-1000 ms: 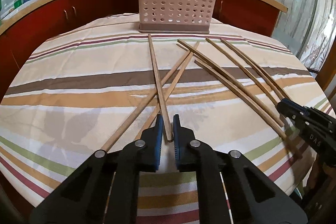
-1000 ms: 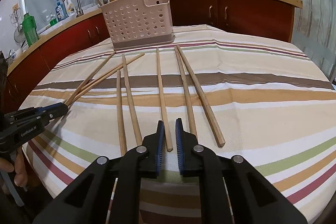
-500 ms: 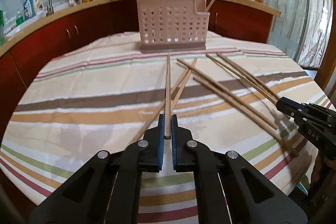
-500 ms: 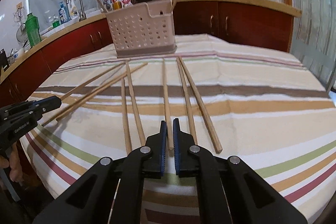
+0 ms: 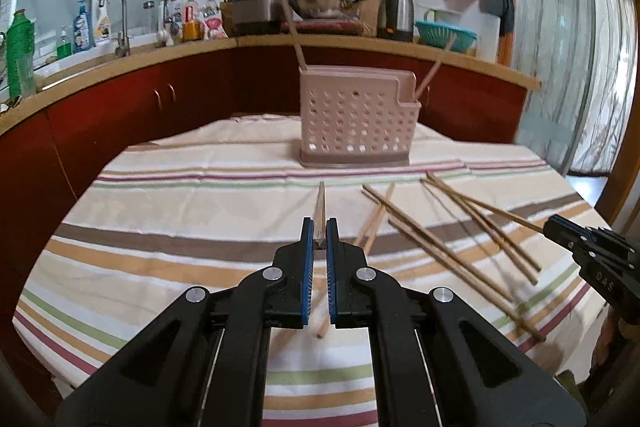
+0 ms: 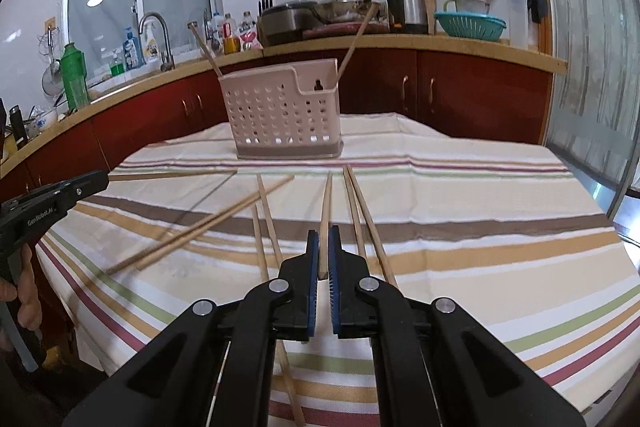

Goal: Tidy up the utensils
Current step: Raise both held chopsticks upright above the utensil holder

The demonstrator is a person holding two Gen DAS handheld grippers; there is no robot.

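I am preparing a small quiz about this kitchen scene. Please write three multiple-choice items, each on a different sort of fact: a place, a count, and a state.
1. Where does the pink utensil holder stand?
A. on the striped tablecloth
B. on the counter
C. in the sink

2. How many chopsticks stand in the holder?
A. none
B. two
C. five

3. What are the right tongs doing?
A. hanging open above the table
B. shut on a chopstick
C. shut on a spoon

Answers:
1. A, its base rests on the far part of the striped tablecloth.
2. B, one chopstick leans out at its left end and another at its right.
3. B, the blue pads press a wooden chopstick that points toward the holder.
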